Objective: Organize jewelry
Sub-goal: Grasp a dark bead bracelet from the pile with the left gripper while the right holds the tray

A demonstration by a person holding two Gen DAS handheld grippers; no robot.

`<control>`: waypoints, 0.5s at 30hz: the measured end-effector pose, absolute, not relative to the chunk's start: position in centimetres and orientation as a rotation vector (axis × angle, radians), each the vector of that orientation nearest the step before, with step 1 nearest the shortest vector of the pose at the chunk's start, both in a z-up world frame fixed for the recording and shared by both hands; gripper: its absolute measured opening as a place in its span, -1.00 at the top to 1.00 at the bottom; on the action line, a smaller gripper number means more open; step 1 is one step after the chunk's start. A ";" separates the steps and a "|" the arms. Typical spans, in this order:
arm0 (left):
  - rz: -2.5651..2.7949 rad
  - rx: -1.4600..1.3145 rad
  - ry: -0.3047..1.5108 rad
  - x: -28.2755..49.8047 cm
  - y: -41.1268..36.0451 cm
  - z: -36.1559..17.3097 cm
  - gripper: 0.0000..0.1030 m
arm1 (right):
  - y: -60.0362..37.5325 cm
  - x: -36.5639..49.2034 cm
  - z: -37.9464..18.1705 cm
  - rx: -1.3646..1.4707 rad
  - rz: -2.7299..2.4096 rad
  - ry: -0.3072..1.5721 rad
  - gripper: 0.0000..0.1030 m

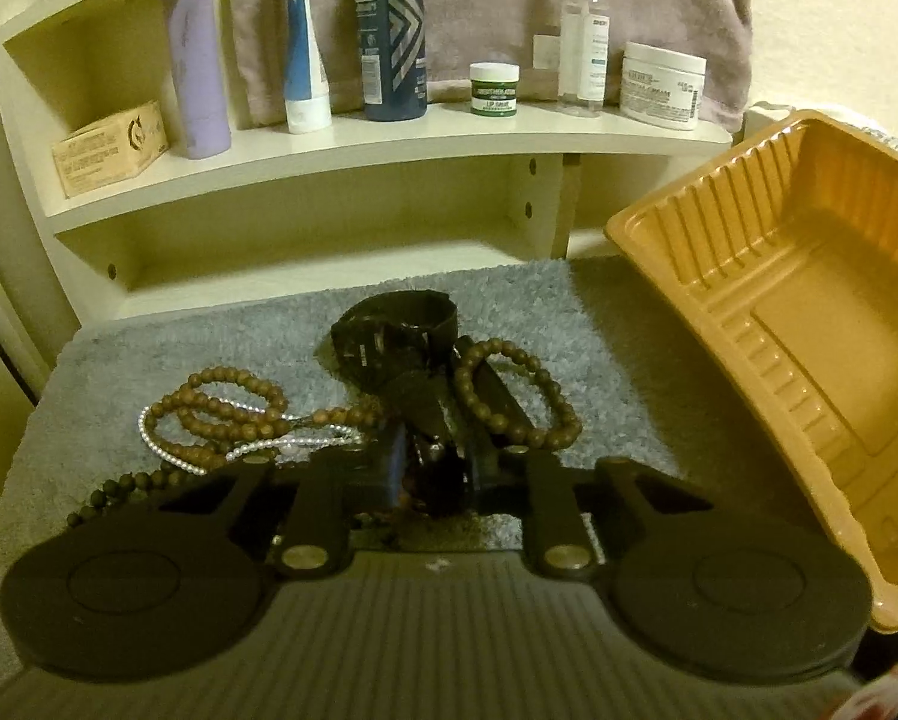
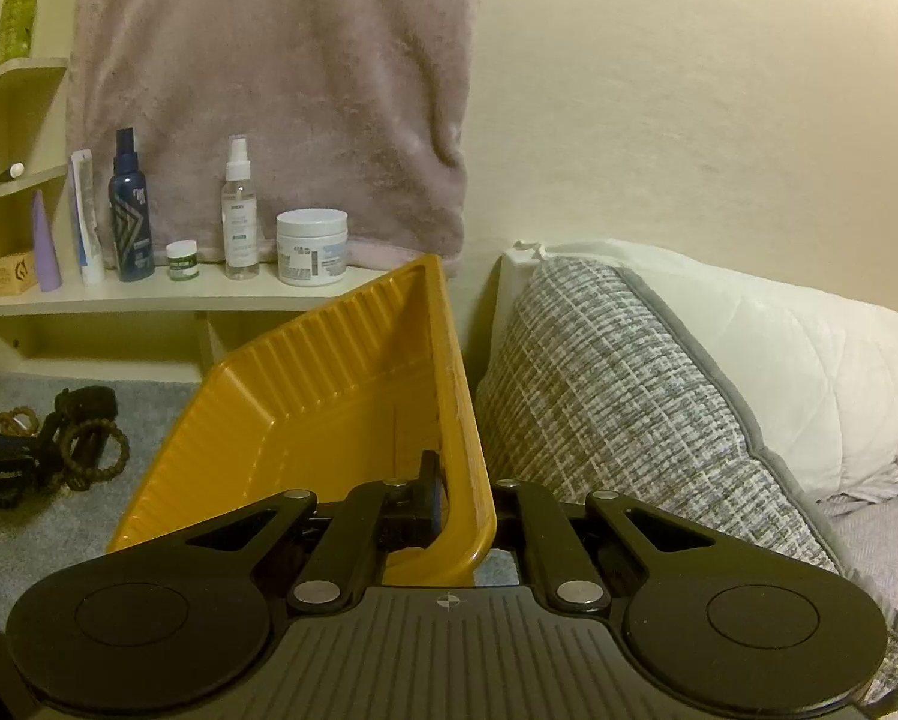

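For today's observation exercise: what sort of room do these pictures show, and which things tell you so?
Probably a bedroom corner used for grooming: a pillow beside the wall, a shelf of toiletry bottles and cream jars, and a towel hanging behind them.

Both views are dim and warm, with a yellowish cast over the cream wall [image 2: 688,90]. Grain softens detail, and bottle labels stay unreadable. Fisheye bends the shelf [image 1: 389,138] into an arc, with dark corners at 1 and 11 o'clock. Soft shadows fall toward 6 o'clock.
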State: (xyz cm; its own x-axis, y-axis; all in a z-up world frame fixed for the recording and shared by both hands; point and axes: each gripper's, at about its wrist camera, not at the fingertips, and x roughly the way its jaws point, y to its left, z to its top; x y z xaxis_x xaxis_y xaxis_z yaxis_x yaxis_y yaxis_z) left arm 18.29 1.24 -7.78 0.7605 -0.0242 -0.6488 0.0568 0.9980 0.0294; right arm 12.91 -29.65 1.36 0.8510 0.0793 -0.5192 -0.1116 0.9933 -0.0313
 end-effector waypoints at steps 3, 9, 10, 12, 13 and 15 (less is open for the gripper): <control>-0.059 0.044 0.707 18.0 1.6 -7.2 0.73 | -29.6 12.9 1.3 -0.066 0.102 0.543 0.89; -0.084 0.022 0.683 17.1 2.5 -5.5 0.73 | -29.5 12.9 1.3 -0.071 0.104 0.541 0.89; -0.088 0.014 0.677 16.9 2.7 -5.2 0.73 | -29.5 12.8 1.3 -0.071 0.104 0.540 0.89; -0.095 -0.003 0.668 16.7 3.1 -4.5 0.73 | -29.5 12.8 1.4 -0.072 0.105 0.540 0.89; -0.099 -0.010 0.667 16.6 3.3 -4.2 0.73 | -29.4 12.8 1.4 -0.073 0.105 0.539 0.89; -0.115 -0.035 0.660 16.5 3.9 -3.6 0.73 | -29.4 12.7 1.5 -0.072 0.106 0.539 0.89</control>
State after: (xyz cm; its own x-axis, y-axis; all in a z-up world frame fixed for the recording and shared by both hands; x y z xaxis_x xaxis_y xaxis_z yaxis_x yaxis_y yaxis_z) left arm 16.51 3.91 -3.56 0.7837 -0.1177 -0.6099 0.0952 0.9930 -0.0694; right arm 12.72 -29.42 1.48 0.8532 0.0817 -0.5152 -0.1194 0.9920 -0.0403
